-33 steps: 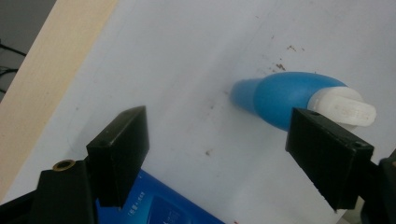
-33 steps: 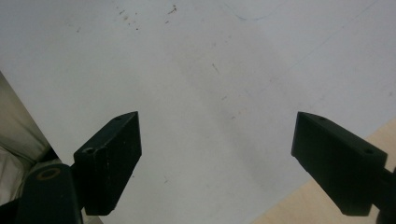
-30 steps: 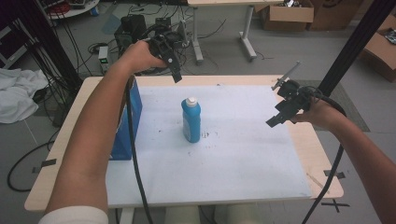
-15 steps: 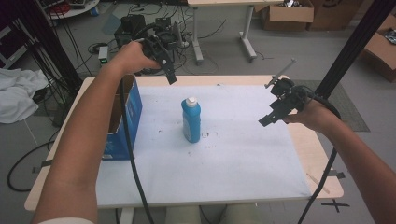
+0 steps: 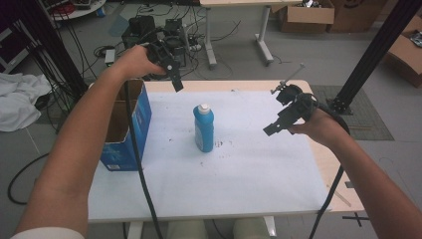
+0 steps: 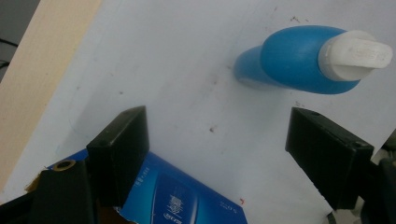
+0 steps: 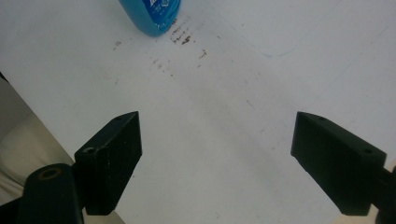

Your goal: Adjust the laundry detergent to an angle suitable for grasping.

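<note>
I get soft, even overhead light on the white table sheet (image 5: 249, 169). Shadows beside the blue plastic bottle (image 5: 204, 128) stay faint. My gripper views look slightly soft.

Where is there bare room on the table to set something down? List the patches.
Free: the white sheet in front of the blue bottle, and right of it under the right gripper. Crowded: the left edge, taken by the blue box.

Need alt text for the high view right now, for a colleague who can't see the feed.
A blue bottle with a white cap stands upright mid-table on a white sheet. The left gripper hovers open above an open blue box at the table's left edge; the right gripper, open, points toward the bottle from the right.
</note>
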`<state>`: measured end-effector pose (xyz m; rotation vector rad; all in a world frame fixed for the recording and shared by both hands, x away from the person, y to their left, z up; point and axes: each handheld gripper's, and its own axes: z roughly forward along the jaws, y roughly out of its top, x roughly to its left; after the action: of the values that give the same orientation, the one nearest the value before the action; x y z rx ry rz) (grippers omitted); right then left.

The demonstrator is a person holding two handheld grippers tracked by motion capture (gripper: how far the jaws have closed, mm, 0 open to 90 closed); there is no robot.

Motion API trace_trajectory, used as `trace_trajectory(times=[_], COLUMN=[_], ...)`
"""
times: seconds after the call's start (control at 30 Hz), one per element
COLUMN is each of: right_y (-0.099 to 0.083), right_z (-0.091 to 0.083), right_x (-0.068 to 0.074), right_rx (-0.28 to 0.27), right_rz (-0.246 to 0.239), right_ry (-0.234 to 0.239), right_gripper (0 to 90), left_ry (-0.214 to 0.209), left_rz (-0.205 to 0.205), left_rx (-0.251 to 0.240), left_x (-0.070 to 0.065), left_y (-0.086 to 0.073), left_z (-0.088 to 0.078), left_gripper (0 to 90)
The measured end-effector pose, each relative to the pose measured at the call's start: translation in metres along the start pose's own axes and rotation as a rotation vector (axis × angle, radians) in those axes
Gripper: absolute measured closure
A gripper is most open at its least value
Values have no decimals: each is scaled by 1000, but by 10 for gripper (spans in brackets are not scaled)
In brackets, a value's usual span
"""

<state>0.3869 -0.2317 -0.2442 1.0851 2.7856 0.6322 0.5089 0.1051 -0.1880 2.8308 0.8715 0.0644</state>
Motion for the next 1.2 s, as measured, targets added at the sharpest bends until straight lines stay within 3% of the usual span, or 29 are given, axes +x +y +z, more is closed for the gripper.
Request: trace_trajectory(times=[0.27, 0.57, 1.2], right_y=[7, 25, 44], right_z=[4, 16, 35], right_x=[27, 49, 70], right_rx=[-4, -59, -114], right_rz=[-1, 62, 139], right_ry=[-15, -32, -70], right_gripper=[163, 162, 157], left_ry=[4, 2, 4], left_rz=[-11, -19, 11], left_rx=[8, -10, -6], left_x=[-5, 0, 0], left_y=[-6, -15, -19], left_z=[-3, -5, -3], left_gripper=[222, 222, 222])
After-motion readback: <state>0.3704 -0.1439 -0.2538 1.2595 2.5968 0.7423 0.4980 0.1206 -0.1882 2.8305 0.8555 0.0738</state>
